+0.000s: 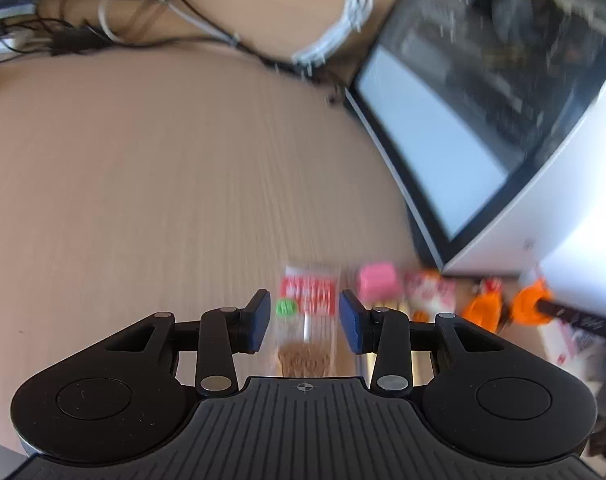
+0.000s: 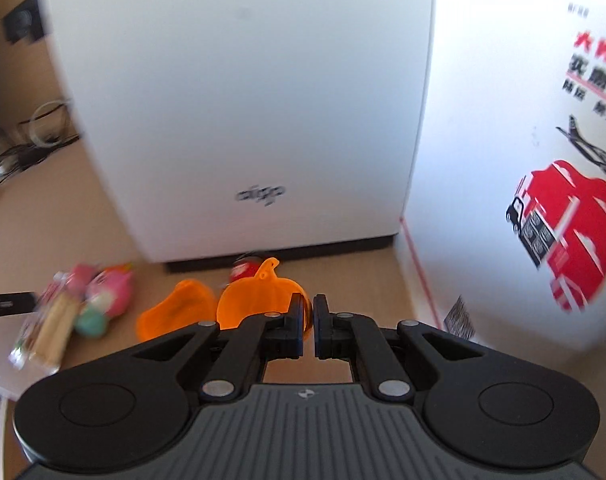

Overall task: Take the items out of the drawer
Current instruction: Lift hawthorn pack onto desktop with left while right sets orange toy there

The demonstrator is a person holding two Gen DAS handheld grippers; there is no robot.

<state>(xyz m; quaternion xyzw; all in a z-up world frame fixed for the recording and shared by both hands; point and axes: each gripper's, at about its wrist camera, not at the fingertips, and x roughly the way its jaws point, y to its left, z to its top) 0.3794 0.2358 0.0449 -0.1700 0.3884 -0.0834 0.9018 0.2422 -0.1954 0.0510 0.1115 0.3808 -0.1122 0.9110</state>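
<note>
My left gripper stands open above the wooden table. A clear snack packet with a red label and brown contents lies on the table in the gap, and the pads do not press on it. A pink block and another red-and-white packet lie just to its right. My right gripper is shut on the rim of an orange pumpkin-shaped shell. A second orange shell lies to its left, near the pile of packets. No drawer is in view.
A white computer case with a dark glass side stands right behind the items. A white carton with red print closes off the right. Cables lie at the table's far side. A small red thing sits by the case's foot.
</note>
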